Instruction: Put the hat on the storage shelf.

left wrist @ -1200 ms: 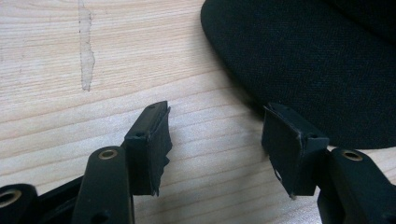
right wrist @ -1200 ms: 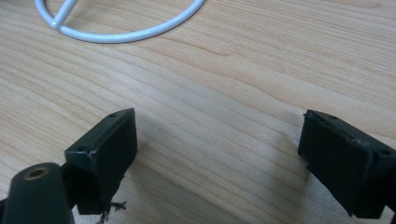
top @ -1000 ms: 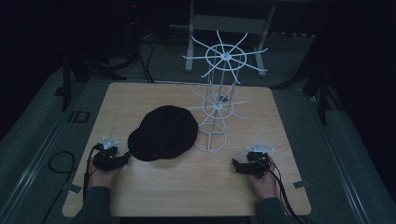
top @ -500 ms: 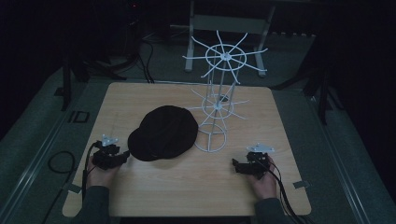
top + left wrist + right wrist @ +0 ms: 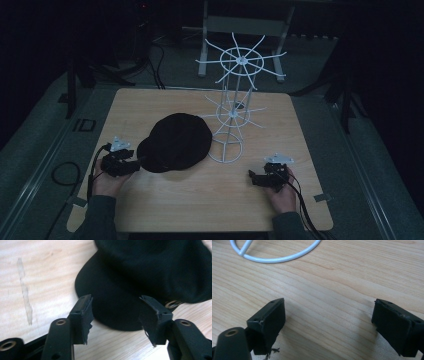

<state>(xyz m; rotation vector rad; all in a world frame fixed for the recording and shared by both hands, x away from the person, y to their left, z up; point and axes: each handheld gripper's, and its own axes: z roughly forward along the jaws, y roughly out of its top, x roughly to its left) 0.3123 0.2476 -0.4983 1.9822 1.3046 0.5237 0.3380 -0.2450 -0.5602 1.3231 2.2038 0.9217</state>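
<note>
Black fabric cap (image 5: 176, 142) lies ungrasped on wooden bench (image 5: 165, 205); left gripper (image 5: 115, 312) wide at brim, right gripper (image 5: 328, 320) wide, empty.

Bare table (image 5: 200, 200) between cap (image 5: 175, 142), rack (image 5: 235, 100)

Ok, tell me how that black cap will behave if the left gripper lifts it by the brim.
The black cap looks like soft fabric, so its crown would probably sag. The brim holds a flat curved edge, so it is likely stiffer and grippable. It seems light; the left gripper, open at the brim, should lift it easily.
</note>
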